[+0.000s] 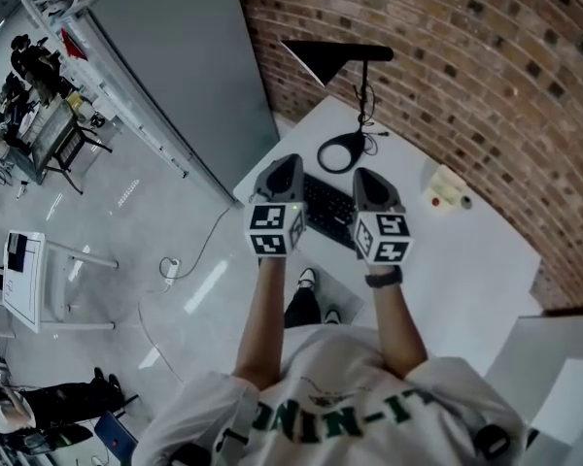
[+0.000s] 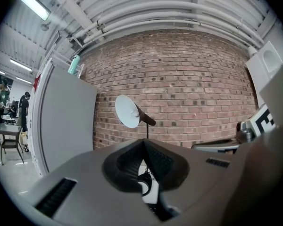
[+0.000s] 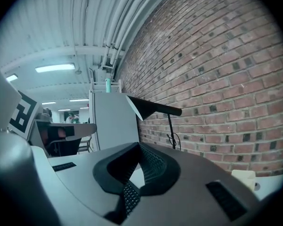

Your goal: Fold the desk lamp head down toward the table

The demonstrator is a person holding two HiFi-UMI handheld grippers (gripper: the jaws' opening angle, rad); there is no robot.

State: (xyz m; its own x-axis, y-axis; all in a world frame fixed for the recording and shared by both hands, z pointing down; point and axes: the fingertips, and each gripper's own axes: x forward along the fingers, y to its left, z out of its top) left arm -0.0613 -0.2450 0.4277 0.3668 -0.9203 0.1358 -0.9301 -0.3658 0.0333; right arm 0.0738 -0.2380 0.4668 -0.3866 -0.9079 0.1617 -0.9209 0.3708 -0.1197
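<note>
jaws together, empty: left gripper (image 1: pixel 290 165) and right gripper (image 1: pixel 365 176) side by side, near level, above keyboard (image 1: pixel 326 212)

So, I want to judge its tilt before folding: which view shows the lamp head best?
The right gripper view: the lamp head shows side-on. The left gripper view looks into its white inside; the head view sees it small, from above.

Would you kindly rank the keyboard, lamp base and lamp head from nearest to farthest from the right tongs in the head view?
1. Keyboard, just left of the right tongs.
2. Lamp base, ahead on the table.
3. Lamp head, farthest, by the brick wall.
</note>
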